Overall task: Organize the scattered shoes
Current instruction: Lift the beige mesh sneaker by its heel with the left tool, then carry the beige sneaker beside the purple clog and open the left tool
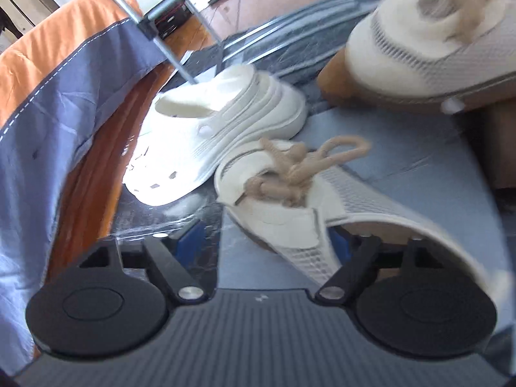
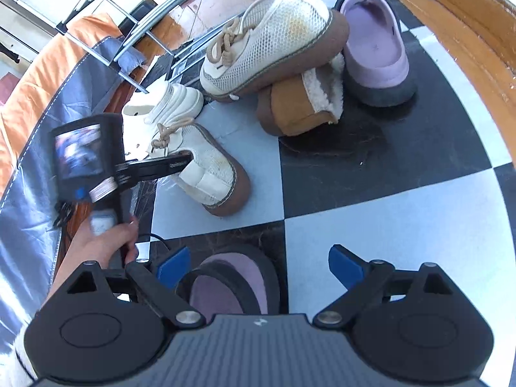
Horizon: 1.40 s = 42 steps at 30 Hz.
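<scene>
A cream mesh sneaker (image 1: 290, 206) with tan laces lies on its side on the checkered floor. My left gripper (image 1: 264, 243) is open around its heel end: the right pad (image 1: 340, 246) is at the mesh side and the left pad (image 1: 190, 242) stands clear of it. From the right wrist, a left gripper (image 2: 183, 161) finger reaches the collar of that sneaker (image 2: 213, 174). My right gripper (image 2: 258, 266) is open over a purple-and-black slipper (image 2: 232, 283), which lies nearer the left pad, untouched. The matching sneaker (image 2: 267, 48) rests on a tan fleece slipper (image 2: 300, 106).
A white clog (image 1: 219, 129) lies just beyond the near sneaker. A lilac clog (image 2: 374, 48) sits at the far right by a wooden edge (image 2: 467, 32). Orange and grey cloth (image 2: 42, 103) hangs on a metal rack (image 2: 135, 32) at the left. A hand (image 2: 103, 242) holds the left gripper.
</scene>
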Available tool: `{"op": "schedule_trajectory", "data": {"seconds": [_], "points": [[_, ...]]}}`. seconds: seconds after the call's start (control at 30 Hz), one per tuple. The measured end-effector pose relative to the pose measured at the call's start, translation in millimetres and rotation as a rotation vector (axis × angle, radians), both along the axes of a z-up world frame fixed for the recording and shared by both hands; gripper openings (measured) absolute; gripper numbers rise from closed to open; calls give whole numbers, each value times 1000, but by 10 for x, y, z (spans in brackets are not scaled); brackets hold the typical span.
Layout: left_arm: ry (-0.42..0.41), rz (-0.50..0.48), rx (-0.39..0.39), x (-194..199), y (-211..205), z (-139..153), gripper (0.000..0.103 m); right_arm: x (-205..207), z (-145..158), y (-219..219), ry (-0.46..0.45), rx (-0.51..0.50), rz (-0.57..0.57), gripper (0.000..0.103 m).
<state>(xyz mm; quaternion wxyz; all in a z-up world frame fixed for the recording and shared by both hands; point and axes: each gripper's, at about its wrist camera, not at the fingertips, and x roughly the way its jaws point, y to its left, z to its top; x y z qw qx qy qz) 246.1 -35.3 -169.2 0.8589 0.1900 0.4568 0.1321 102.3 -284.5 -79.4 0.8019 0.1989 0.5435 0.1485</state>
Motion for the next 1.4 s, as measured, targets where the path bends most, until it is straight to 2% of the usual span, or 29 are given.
{"op": "schedule_trajectory", "data": {"seconds": [0.03, 0.07, 0.13, 0.2, 0.3, 0.43, 0.57, 0.8, 0.93, 1.0, 1.1, 1.13, 1.2, 1.23, 1.27, 1.33, 1.4], "points": [[-7, -5, -56, 25, 61, -7, 44, 6, -2, -16, 0, 1, -5, 94], [-4, -2, -132, 51, 137, -3, 26, 11, -10, -32, 2, -1, -11, 94], [-45, 31, -192, 7, 228, 62, 14, 14, -21, -52, 4, -8, -18, 94], [-88, 44, -234, -61, 288, 115, 11, 15, -34, -63, 7, -13, -22, 94], [-189, 52, -331, -279, 437, 266, 11, 1, -49, -69, 11, -21, -22, 94], [-236, 46, -412, -458, 600, 478, 11, -7, -58, -61, 19, -28, -18, 94], [-255, 37, -496, -704, 793, 742, 11, -33, -17, -24, 12, -22, -9, 94], [-218, 8, -521, -1411, 946, 989, 11, -217, 236, 156, -9, -3, 80, 94], [-93, 33, -475, -1815, 989, 934, 15, -318, 350, 307, -18, -15, 154, 96], [51, 58, -452, -1974, 1018, 754, 17, -368, 351, 461, -15, -39, 216, 97], [252, 114, -470, -2187, 1119, 408, 22, -418, 278, 769, -5, -110, 338, 97], [280, 145, -500, -2299, 1169, 333, 23, -438, 242, 907, -1, -139, 392, 97], [354, 222, -640, -2579, 1330, 132, 29, -465, 206, 1115, 6, -169, 467, 97], [367, 270, -705, -2722, 1406, 56, 29, -479, 196, 1246, 10, -183, 512, 97], [357, 302, -739, -2852, 1476, 27, 29, -498, 198, 1392, 11, -199, 563, 97], [369, 324, -773, -3012, 1588, -40, 38, -555, 206, 1623, -1, -230, 653, 97], [369, 348, -814, -3113, 1678, -106, 39, -669, 190, 1907, -7, -278, 770, 97]]}}
